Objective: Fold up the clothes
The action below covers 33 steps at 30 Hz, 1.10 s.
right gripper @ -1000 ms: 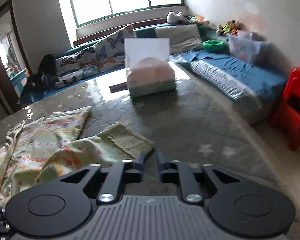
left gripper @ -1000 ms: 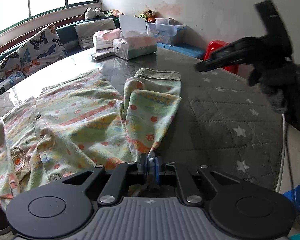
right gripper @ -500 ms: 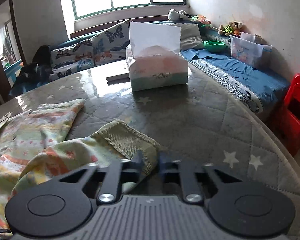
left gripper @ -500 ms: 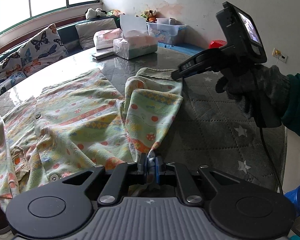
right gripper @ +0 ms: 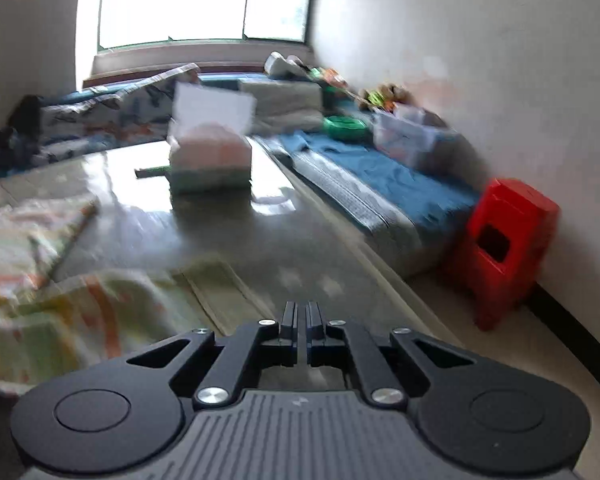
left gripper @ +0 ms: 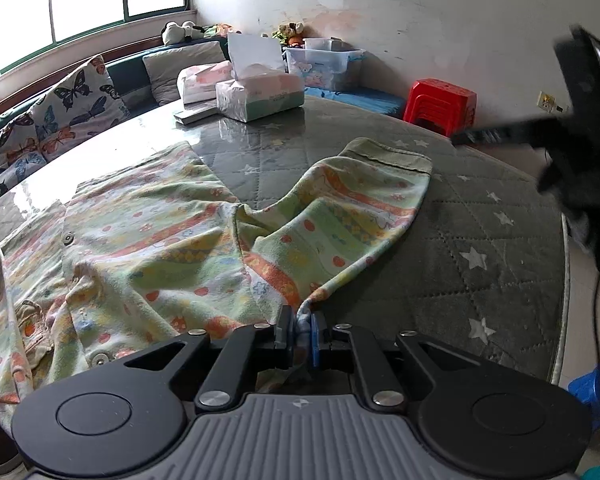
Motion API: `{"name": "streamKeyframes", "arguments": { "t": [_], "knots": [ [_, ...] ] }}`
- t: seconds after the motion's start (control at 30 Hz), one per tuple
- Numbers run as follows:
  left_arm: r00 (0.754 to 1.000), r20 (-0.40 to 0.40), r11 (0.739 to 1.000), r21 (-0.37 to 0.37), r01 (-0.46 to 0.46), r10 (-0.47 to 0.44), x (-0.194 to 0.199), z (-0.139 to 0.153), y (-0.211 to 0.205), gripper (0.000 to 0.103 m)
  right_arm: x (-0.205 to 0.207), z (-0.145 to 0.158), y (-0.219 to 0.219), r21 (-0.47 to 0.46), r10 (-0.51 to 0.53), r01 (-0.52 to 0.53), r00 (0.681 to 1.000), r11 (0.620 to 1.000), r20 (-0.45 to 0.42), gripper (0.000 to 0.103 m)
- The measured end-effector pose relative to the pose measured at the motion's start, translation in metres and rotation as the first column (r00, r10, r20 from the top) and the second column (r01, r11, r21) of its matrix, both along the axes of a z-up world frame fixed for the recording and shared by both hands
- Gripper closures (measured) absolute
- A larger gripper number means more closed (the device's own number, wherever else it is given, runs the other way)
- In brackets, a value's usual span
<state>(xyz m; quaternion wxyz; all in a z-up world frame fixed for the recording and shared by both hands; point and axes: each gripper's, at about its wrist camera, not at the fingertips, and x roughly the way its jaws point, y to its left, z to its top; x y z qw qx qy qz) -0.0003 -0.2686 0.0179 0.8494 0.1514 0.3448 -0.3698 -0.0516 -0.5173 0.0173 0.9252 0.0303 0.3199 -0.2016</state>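
Left gripper (left gripper: 301, 325) clamped on a pinched fold of the shirt (left gripper: 148, 240): soft printed cotton with a ribbed cuff, lying rumpled on the quilted, star-patterned table (left gripper: 480, 240). Right gripper (right gripper: 300, 314) closed, nothing between its jaws, above table beside the cuff.

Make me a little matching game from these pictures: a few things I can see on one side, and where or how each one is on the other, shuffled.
Things:
1. left gripper
2. right gripper
3. tissue box
4. red stool

States:
A. on the floor by the wall
B. shut with nothing between its fingers
C. on the far side of the table
D. clamped on the patterned shirt

Pairs: 1-D, 2-B, 3-C, 4-A
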Motion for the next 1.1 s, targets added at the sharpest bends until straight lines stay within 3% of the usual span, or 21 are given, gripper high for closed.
{"name": "streamKeyframes", "arguments": {
  "t": [0.13, 0.2, 0.23, 0.47, 0.53, 0.57, 0.6, 0.67, 0.97, 1.07, 1.1],
  "knots": [
    [1.000, 0.007, 1.000, 0.007, 0.010, -0.010, -0.001, 0.000, 0.000, 0.094, 0.000, -0.002, -0.002, 0.073, 0.060, -0.060, 0.998, 0.996, 0.001, 0.092],
    [1.000, 0.005, 1.000, 0.007, 0.005, -0.005, -0.001, 0.000, 0.000, 0.093, 0.011, 0.002, -0.004, 0.098, 0.086, -0.088, 0.996, 0.991, 0.023, 0.070],
    [1.000, 0.004, 1.000, 0.007, 0.002, -0.002, 0.000, 0.000, 0.000, 0.093, 0.018, 0.002, -0.005, 0.106, 0.100, -0.102, 0.995, 0.989, 0.029, 0.069],
    [1.000, 0.001, 1.000, 0.005, -0.011, 0.011, -0.001, 0.000, -0.001, 0.092, 0.050, -0.019, -0.012, 0.147, 0.110, -0.107, 0.994, 0.983, -0.015, 0.067],
    [1.000, 0.001, 1.000, 0.006, -0.010, 0.010, -0.001, 0.000, -0.001, 0.092, 0.045, -0.021, -0.011, 0.156, 0.114, -0.111, 0.993, 0.982, -0.009, 0.075],
    [1.000, 0.002, 1.000, 0.006, -0.010, 0.010, 0.000, 0.000, -0.001, 0.092, 0.042, -0.021, -0.010, 0.163, 0.116, -0.113, 0.993, 0.980, -0.007, 0.088],
    [1.000, 0.002, 1.000, 0.006, -0.009, 0.009, 0.000, 0.000, -0.001, 0.092, 0.038, -0.020, -0.009, 0.171, 0.118, -0.115, 0.993, 0.978, -0.005, 0.095],
    [1.000, 0.003, 1.000, 0.006, -0.008, 0.008, 0.000, 0.000, -0.002, 0.092, 0.029, -0.019, -0.008, 0.164, 0.102, -0.100, 0.995, 0.981, -0.004, 0.096],
    [1.000, 0.004, 1.000, 0.005, 0.020, -0.020, -0.003, -0.001, -0.006, 0.090, -0.029, -0.016, 0.001, 0.071, -0.050, 0.051, 0.999, 0.996, -0.018, 0.093],
    [1.000, 0.006, 1.000, 0.006, 0.023, -0.023, -0.004, -0.001, -0.005, 0.090, -0.039, -0.019, -0.002, 0.068, -0.104, 0.104, 0.995, 0.992, -0.009, 0.073],
    [1.000, 0.005, 1.000, 0.006, 0.023, -0.023, -0.005, 0.000, -0.004, 0.090, -0.041, -0.018, -0.004, 0.067, -0.120, 0.120, 0.993, 0.990, -0.006, 0.073]
  ]
}}
